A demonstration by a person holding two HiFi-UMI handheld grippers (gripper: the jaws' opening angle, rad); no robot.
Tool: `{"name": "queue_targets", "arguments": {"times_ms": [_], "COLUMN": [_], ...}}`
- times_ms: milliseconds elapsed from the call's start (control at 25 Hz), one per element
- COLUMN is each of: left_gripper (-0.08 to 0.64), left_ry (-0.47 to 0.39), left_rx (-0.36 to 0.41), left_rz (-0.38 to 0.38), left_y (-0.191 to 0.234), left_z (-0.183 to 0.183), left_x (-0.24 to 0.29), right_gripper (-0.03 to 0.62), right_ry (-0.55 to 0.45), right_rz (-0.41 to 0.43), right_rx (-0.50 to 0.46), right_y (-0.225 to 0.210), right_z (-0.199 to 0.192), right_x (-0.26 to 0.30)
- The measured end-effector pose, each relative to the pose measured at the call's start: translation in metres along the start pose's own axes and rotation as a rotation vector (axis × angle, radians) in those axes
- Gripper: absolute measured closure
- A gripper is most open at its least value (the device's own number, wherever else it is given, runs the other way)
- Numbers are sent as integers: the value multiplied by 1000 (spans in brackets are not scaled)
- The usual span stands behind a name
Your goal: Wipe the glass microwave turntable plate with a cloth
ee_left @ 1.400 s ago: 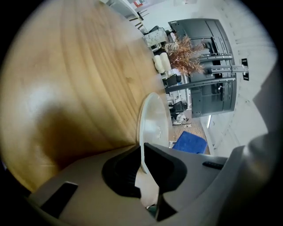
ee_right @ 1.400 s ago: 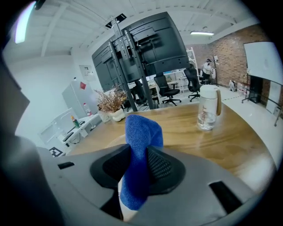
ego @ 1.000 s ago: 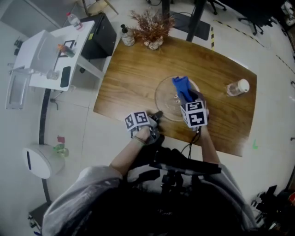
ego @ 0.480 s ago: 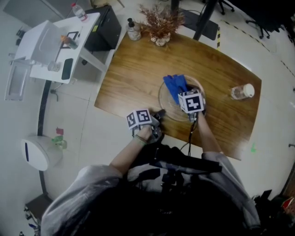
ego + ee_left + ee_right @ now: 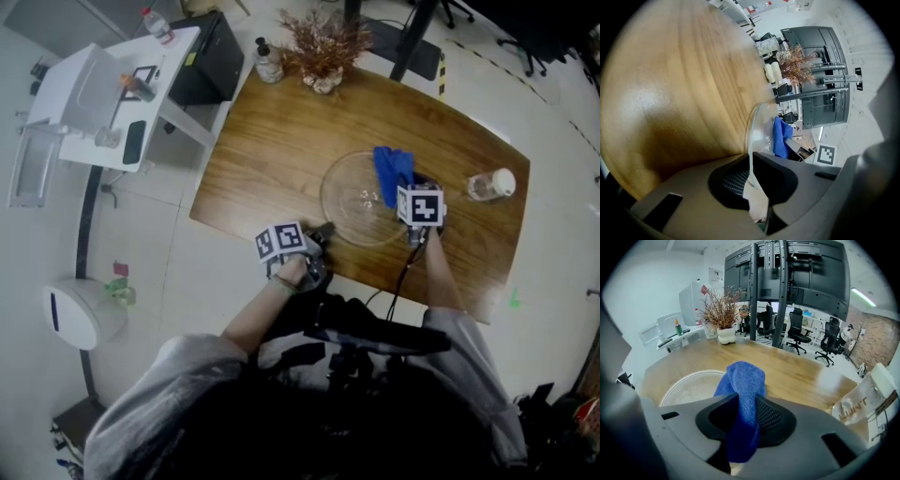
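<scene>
The clear glass turntable plate lies on the wooden table, with white specks near its middle. My left gripper is shut on the plate's near-left rim; the thin glass edge runs between its jaws. My right gripper is shut on a blue cloth, which rests over the plate's right edge. In the right gripper view the cloth rises from between the jaws, with the plate to its left.
A clear plastic bottle with a white cap lies on the table right of the plate. A dried plant in a white pot and a small bottle stand at the far edge. A white desk stands left of the table.
My right gripper has carried the blue cloth from the plate's middle over to its right edge. The left gripper has kept its place on the rim.
</scene>
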State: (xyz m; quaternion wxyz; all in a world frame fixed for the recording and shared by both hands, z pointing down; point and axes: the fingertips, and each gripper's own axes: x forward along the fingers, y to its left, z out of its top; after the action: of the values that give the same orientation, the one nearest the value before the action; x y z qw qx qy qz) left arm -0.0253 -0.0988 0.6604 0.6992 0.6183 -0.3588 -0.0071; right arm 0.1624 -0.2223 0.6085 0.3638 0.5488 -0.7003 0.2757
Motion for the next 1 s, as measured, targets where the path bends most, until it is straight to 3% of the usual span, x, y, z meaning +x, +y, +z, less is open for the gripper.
{"name": "queue_targets", "arguments": {"times_ms": [240, 360, 440, 600, 1000], "left_gripper": [543, 543, 543, 543, 543], "left_ry": [-1, -1, -3, -11, -15], "left_rx": [-1, -6, -8, -9, -4], "left_rz": [5, 7, 10, 13, 1], "left_y": [0, 0, -1, 0, 0], "left_z": [1, 0, 0, 2, 2], "left_x": [-1, -1, -1, 0, 0], "right_gripper": [469, 469, 469, 469, 469], "right_ry": [-130, -101, -65, -52, 8], "right_rz": [190, 297, 312, 245, 36], "right_rx": [-102, -104, -129, -158, 14], "right_y": [104, 156, 171, 147, 14], "right_z": [20, 3, -11, -15, -37], "right_x": [-33, -35, -28, -19, -23]}}
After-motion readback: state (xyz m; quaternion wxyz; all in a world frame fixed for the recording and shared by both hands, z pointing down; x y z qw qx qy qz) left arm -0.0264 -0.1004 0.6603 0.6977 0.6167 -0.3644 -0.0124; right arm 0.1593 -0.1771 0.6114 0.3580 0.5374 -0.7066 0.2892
